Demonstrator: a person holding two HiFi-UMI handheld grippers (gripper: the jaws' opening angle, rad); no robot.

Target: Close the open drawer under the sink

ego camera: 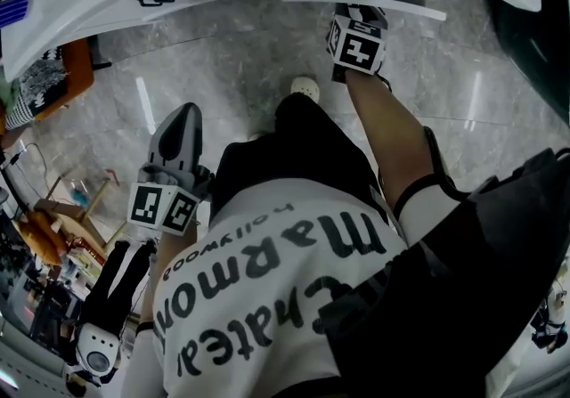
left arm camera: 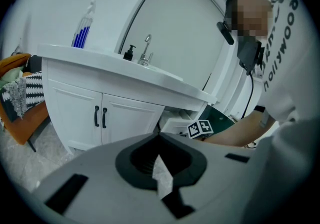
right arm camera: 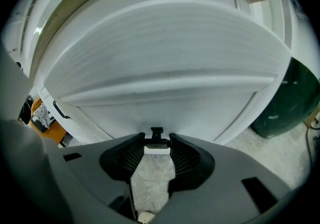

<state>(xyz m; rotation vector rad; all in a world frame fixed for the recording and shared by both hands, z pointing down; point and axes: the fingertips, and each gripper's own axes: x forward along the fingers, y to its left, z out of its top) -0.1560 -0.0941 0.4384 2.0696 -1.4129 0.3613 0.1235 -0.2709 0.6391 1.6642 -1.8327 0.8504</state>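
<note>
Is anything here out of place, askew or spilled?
Only the white drawer: it stands pulled out from the white vanity cabinet, while the two doors with black handles beside it are shut. The right tongs grip the drawer's small black handle. Nothing looks spilled or damaged.

A pair of white cabinet doors (left arm camera: 120, 118) with two upright black handles (left arm camera: 96, 116) fronts the vanity. On the white countertop (left arm camera: 90, 57) above the doors stand a clear bottle with blue inside (left arm camera: 83, 27), a small black pump bottle (left arm camera: 129, 52) and a chrome tap (left arm camera: 146, 50). An arched mirror (left arm camera: 185, 27) rises behind them. Left of the doors sits an orange seat (left arm camera: 25, 120) draped with a black-and-white patterned cloth (left arm camera: 17, 92). Grey marbled floor tiles (ego camera: 223, 67) spread in front of the doors. A dark green rounded container (right arm camera: 285, 102) stands well to their right.
</note>
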